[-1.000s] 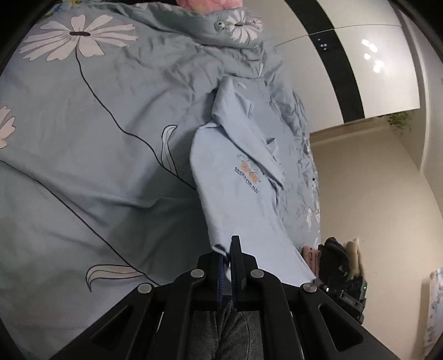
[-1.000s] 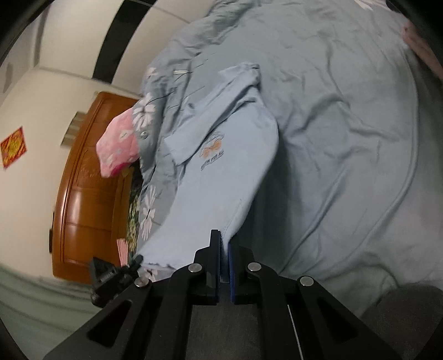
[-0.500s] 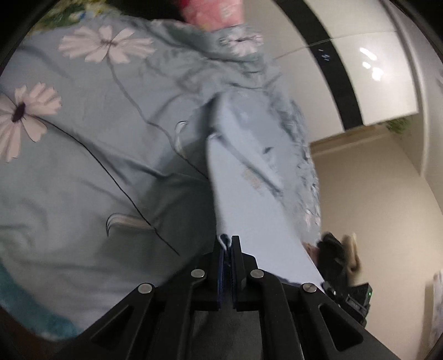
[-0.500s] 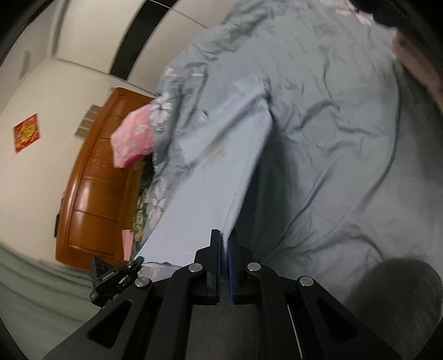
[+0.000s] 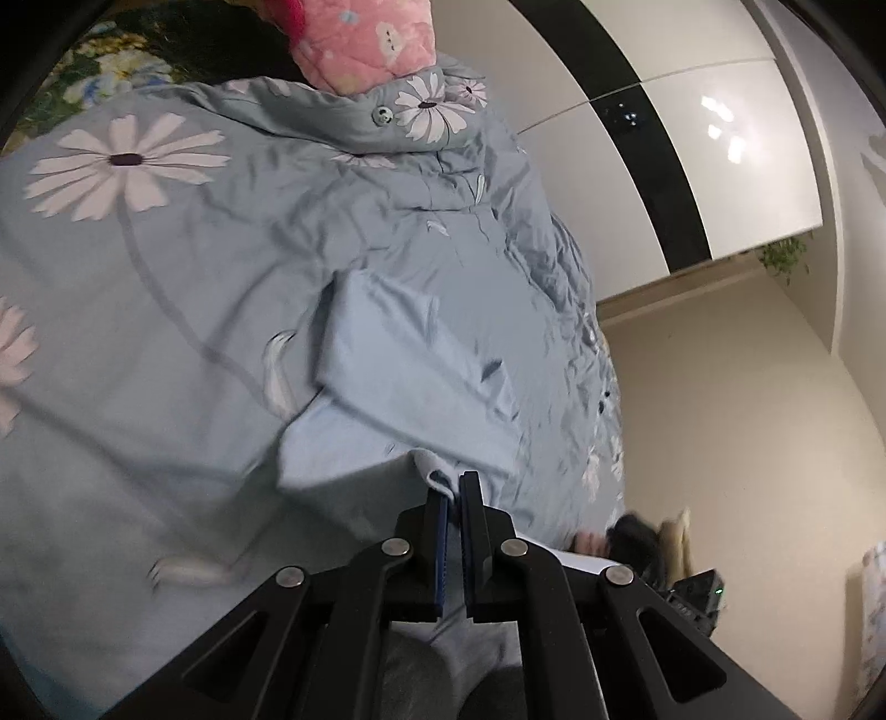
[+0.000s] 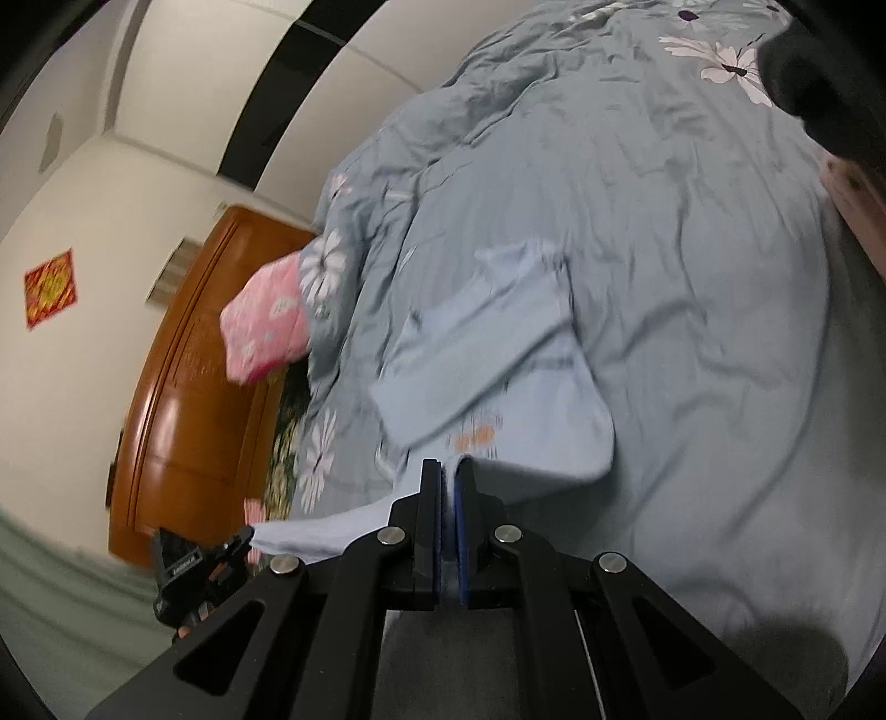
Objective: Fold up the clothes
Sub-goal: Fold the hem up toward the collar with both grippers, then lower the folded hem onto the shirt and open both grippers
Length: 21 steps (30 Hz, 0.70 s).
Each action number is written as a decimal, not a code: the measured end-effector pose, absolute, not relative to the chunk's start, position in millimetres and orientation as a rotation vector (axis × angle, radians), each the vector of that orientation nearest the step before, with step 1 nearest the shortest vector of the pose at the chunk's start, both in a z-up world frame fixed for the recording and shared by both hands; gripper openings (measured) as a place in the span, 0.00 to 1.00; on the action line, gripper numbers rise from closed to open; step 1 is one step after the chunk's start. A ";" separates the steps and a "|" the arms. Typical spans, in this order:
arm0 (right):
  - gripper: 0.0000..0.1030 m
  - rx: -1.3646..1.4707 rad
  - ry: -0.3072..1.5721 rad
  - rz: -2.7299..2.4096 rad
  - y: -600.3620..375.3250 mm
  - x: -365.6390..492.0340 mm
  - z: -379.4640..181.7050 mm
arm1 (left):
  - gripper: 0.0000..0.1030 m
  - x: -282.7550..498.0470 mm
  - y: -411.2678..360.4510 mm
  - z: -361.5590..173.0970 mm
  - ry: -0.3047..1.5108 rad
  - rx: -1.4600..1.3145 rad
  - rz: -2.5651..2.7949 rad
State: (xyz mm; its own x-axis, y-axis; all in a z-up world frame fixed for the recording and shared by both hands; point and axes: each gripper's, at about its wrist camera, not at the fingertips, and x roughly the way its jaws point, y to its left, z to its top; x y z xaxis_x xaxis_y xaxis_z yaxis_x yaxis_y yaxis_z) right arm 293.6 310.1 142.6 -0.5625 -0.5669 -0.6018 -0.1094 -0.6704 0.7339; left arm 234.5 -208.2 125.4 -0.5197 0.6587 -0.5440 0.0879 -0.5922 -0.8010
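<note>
1. Bedroom scene: a grey-blue duvet (image 5: 166,310) printed with white daisies covers the bed and fills both views.
2. Closest in, the left gripper (image 5: 454,487) has its jaws pinched nearly together on a bunched hem corner of the light blue shirt (image 5: 398,376).
3. The right gripper (image 6: 448,471) is clamped just as tight on the shirt's (image 6: 498,360) other hem corner, cloth sandwiched between the blue pads.
4. Beyond the jaws, the shirt lies on the duvet, its lower part lifted toward the grippers, with an orange print (image 6: 473,440) peeking out just past the right gripper.
5. Further up the duvet, a pink quilted pillow (image 5: 365,44) sits at the head end.
6. Past the pillow stands a brown wooden headboard (image 6: 188,399), and a red square decoration (image 6: 50,288) hangs on the wall beside it.
</note>
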 end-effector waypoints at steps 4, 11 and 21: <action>0.04 1.313 -1.113 -2.317 314.5 234.2 135.3 | 0.04 166.7 -197.9 114.8 -1.196 -1.305 2.169; 0.04 1.457 -1.118 -2.322 317.8 106.4 89.9 | 0.04 57.5 -179.6 64.8 -1.227 -1.407 2.178; 0.05 1.650 -1.177 -2.257 327.7 -1.7 17.6 | 0.04 -41.1 -163.2 -13.4 -1.298 -1.553 2.189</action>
